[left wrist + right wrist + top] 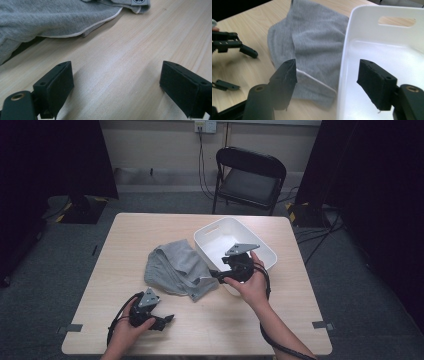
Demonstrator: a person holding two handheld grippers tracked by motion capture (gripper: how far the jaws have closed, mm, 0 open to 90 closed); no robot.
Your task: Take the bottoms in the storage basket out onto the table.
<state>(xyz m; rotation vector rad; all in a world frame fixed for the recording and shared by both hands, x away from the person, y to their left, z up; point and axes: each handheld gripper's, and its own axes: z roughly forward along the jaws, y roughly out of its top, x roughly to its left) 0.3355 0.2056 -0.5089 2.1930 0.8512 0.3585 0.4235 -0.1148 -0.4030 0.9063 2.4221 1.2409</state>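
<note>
Both tongs, left [167, 319] and right [216, 275], gape empty; the right might bump the bin [265, 251] instead of grabbing the cloth [175, 267].

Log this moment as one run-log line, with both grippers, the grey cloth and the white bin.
left gripper: open, over bare table | right gripper: open, straddling white bin wall | grey cloth: crumpled beside bin, unheld

In the left gripper view the cloth [50, 17] ahead of the jaws runs off the top and left edges. In the right gripper view the bin [372, 15] is cut at right and bottom, its wall hiding cloth [317, 42] behind it.
</note>
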